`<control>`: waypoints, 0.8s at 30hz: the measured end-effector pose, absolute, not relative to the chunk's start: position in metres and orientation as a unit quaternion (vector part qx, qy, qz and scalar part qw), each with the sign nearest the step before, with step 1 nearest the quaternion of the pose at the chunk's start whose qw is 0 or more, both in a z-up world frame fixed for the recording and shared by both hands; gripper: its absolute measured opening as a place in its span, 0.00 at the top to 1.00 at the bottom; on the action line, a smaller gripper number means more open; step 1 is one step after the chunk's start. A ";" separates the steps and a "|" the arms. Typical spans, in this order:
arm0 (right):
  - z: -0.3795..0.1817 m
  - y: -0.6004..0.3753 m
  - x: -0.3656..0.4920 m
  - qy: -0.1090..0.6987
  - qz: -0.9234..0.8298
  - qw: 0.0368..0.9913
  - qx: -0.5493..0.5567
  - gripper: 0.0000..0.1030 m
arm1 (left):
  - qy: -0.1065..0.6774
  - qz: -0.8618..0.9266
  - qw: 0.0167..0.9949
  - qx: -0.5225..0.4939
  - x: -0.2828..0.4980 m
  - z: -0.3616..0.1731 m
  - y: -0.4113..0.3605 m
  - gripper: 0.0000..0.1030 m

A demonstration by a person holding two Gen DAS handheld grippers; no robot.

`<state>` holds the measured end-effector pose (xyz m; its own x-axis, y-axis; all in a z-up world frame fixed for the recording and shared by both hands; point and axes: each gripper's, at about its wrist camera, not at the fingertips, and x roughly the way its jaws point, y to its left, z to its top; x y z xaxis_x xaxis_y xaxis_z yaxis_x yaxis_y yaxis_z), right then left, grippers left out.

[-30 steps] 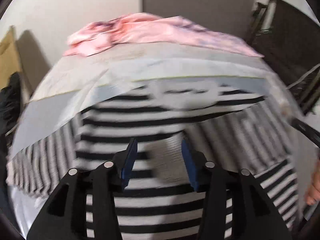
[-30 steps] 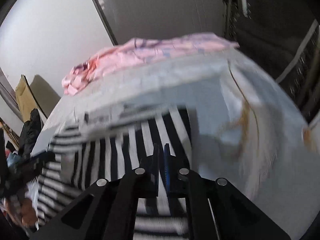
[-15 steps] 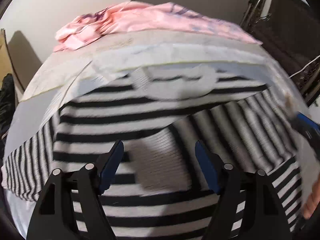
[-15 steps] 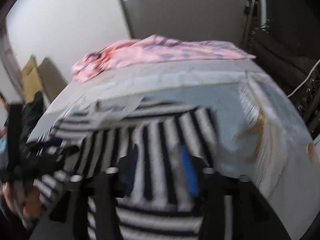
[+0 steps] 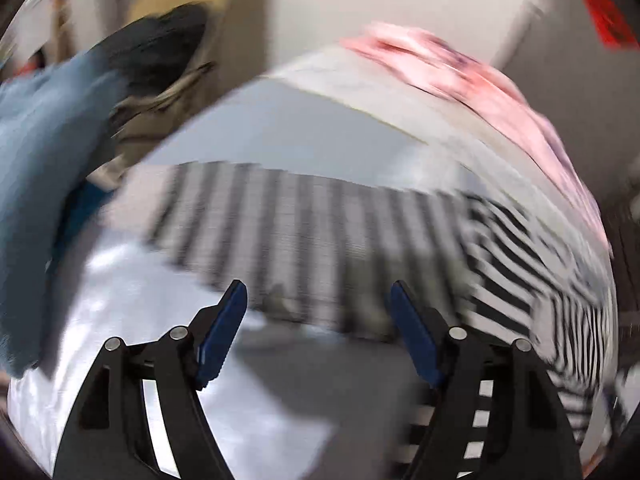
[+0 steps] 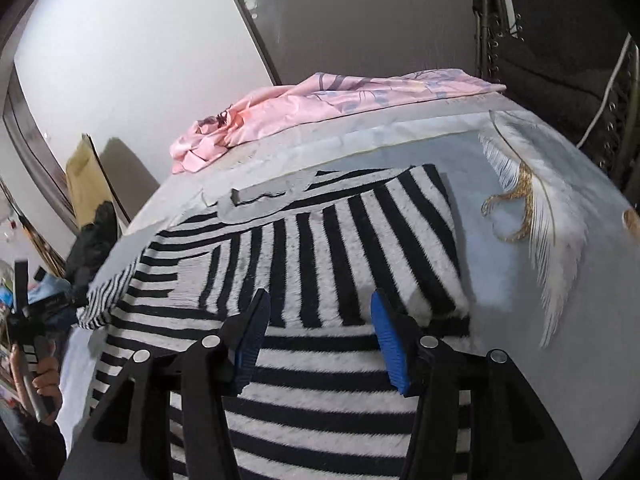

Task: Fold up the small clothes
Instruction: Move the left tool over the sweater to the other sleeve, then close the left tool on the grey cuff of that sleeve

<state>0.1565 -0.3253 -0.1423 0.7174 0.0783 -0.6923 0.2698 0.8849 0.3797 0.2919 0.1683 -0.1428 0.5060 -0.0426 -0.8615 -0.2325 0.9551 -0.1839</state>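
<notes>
Right wrist view: the right tool (image 6: 318, 320) hovers over a black-and-white striped sweater (image 6: 320, 248) spread flat on a pale grey surface (image 6: 500, 184). Its two blue-padded fingers (image 6: 250, 336) stand wide apart with nothing between them. The sweater's right sleeve is folded in across the body, so its stripes run lengthwise while the body's stripes run crosswise beneath it. The grey collar points toward the far edge of the surface. A pink patterned cloth (image 6: 320, 108) lies bunched along that far edge, well apart from the sweater. A white feather design with gold trim (image 6: 532, 216) marks the surface just to the right of the folded sleeve. At the far left, a hand (image 6: 42, 380) grips a handle.

The left wrist view is heavily blurred. The left tool (image 5: 318, 320) is also spread wide, empty, its blue fingers (image 5: 222, 332) above the grey surface (image 5: 280, 132). The sweater's left sleeve (image 5: 300, 240) stretches across just beyond the fingertips, lying outward and unfolded; whether the tool touches it cannot be told. The sweater's body (image 5: 532, 264) lies to the right, and the pink cloth (image 5: 480, 92) sits beyond it. Blue and dark fabric (image 5: 40, 160) shows off the surface's left edge.
</notes>
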 end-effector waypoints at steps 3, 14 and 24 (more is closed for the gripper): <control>-0.147 -0.329 0.153 0.377 -0.057 0.890 0.250 0.49 | 0.496 0.086 0.838 -0.209 0.290 -0.154 0.215 0.31; -0.163 -0.348 0.149 0.369 -0.071 0.875 0.304 0.48 | 0.458 0.089 0.829 -0.307 0.310 -0.176 0.252 0.28; -0.168 -0.348 0.150 0.369 -0.079 0.875 0.302 0.48 | 0.434 0.052 0.805 -0.401 0.295 -0.184 0.262 0.40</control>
